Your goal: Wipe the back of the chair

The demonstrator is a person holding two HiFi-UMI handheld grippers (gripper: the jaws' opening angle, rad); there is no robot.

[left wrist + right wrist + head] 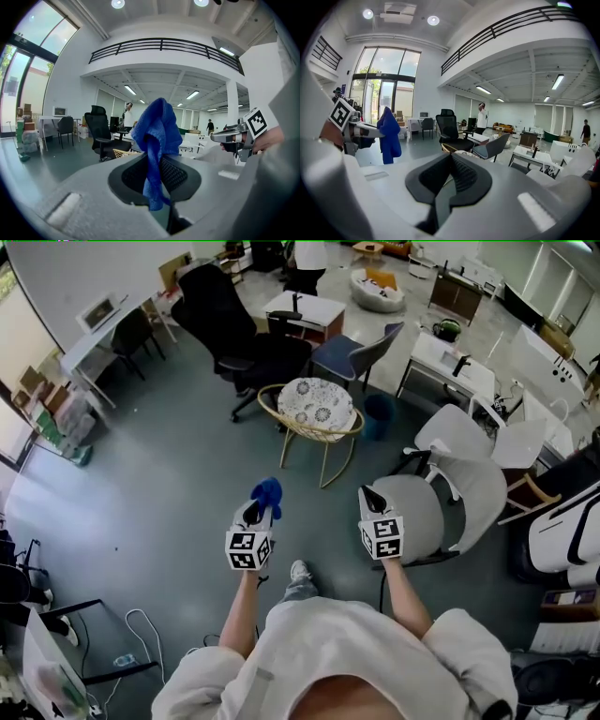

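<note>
A blue cloth (268, 493) hangs pinched in my left gripper (255, 509), held up in the air over the grey floor. In the left gripper view the cloth (157, 131) stands up and droops between the shut jaws. My right gripper (371, 495) is level with it, shut with nothing in it, just left of a white office chair (466, 491) whose back faces right. The right gripper view shows the left gripper (375, 133) with the cloth (389, 137) off to the left. A wicker chair (316, 411) with a patterned cushion stands straight ahead.
A black office chair (234, 334) and a dark blue-grey chair (361, 352) stand beyond the wicker one. White tables (448, 362) are at the back right, desks (94, 343) along the left wall. Cables (141, 629) lie on the floor near left. A person (481, 117) stands far back.
</note>
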